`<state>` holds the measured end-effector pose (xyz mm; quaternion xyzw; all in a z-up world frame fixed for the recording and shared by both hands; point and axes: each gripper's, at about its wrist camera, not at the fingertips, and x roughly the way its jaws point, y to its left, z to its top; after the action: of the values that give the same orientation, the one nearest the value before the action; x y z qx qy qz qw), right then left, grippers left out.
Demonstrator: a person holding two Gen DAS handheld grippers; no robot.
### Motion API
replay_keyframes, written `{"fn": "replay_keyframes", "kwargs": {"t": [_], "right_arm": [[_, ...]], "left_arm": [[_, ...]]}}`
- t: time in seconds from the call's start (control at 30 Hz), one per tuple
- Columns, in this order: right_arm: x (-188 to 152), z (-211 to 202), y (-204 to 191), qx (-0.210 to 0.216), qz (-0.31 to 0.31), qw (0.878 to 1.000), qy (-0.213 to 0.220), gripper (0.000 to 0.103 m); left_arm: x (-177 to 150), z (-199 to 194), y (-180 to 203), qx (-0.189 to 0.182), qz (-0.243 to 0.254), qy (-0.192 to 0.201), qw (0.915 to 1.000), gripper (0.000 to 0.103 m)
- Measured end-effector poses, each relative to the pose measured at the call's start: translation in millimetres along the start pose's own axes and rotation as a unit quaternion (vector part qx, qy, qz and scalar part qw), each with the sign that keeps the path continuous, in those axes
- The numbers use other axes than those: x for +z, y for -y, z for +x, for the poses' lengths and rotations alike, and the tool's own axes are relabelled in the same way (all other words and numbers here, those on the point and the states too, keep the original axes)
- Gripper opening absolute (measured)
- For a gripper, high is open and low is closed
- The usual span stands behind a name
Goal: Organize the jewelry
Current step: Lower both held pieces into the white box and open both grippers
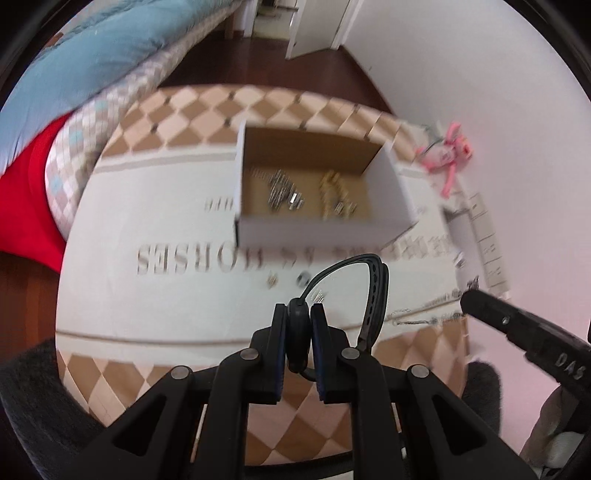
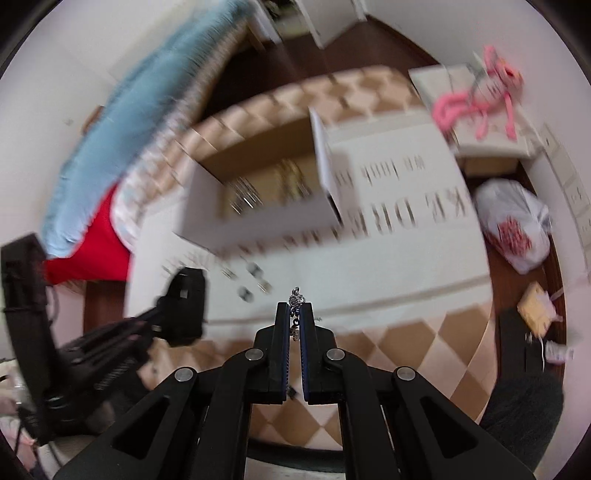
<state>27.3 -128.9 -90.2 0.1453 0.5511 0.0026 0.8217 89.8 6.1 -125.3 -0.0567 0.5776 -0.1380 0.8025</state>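
Partly sorted: silver and gold pieces in box [image 1: 317, 225]; left gripper [image 1: 298, 334] clamping black band [image 1: 375, 291], right gripper [image 2: 294, 325] pinching silver chain [image 2: 294, 295]; small pieces [image 2: 253, 280] left on mat.

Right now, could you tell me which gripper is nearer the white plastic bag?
Right. The white plastic bag lies to the right gripper's right; the left gripper sits farther left.

A blue quilt [image 1: 92, 48] lies over a bed with a checked sheet [image 1: 66, 162] and a red cover [image 1: 26, 192] beneath it. A pink ribbon [image 2: 476, 99] sits on a small white cabinet [image 2: 491, 144] by the wall. On the dark wood floor [image 1: 266, 59] rests a white plastic bag [image 2: 517, 229] with red print, near a yellow packet [image 2: 533, 306]. A white door [image 1: 317, 26] stands open beyond.
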Motion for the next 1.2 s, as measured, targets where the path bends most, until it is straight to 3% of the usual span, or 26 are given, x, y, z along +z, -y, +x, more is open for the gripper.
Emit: {"fn": "replay_keyframes", "kwargs": {"t": [0.13,0.27,0.47,0.67,0.7,0.73,0.77,0.8,0.83,0.87,0.9,1.0,1.13,1.2], "right_arm": [[41,-34,-24,0.029,-0.022,0.999,0.038,0.005],[83,-29,-42,0.014,-0.052,0.997,0.056,0.005],[134,26,-44,-0.023,-0.061,0.998,0.023,0.005],[156,81,-34,-0.055,-0.062,0.996,-0.032,0.006],[159,87,-33,-0.060,-0.064,0.995,-0.042,0.006],[159,91,-31,-0.063,-0.063,0.995,-0.047,0.007],[160,94,-29,-0.069,-0.060,0.994,-0.053,0.010],[161,96,-27,-0.074,-0.058,0.994,-0.055,0.013],[161,96,-25,-0.077,-0.056,0.994,-0.054,0.026],[160,95,-24,-0.076,-0.054,0.994,-0.054,0.043],[160,94,-24,-0.079,-0.053,0.994,-0.052,0.048],[155,90,-25,-0.088,-0.062,0.993,-0.050,0.059],[143,91,-27,-0.122,-0.080,0.988,-0.050,0.098],[134,94,-27,-0.139,-0.091,0.985,-0.049,0.100]], "left_arm": [[37,-13,5,-0.009,0.004,0.024,0.9997,0.010],[76,-7,2,0.000,0.012,0.027,0.9996,0.010],[118,34,-16,0.027,0.015,-0.012,0.9995,0.010],[137,63,-28,0.049,0.001,-0.056,0.9972,0.015],[140,64,-29,0.052,-0.001,-0.054,0.9972,0.017],[142,65,-28,0.059,-0.001,-0.056,0.9967,0.031],[144,65,-28,0.065,-0.002,-0.057,0.9962,0.057],[145,63,-28,0.066,-0.003,-0.053,0.9964,0.069],[146,60,-29,0.063,-0.005,-0.045,0.9969,0.079],[147,57,-29,0.064,-0.007,-0.039,0.9972,0.079],[148,55,-29,0.067,-0.007,-0.037,0.9971,0.080],[148,51,-29,0.090,-0.001,-0.025,0.9956,0.099],[137,47,-31,0.119,0.007,0.001,0.9928,0.101],[128,49,-33,0.134,0.009,0.011,0.9909,0.101]]}}
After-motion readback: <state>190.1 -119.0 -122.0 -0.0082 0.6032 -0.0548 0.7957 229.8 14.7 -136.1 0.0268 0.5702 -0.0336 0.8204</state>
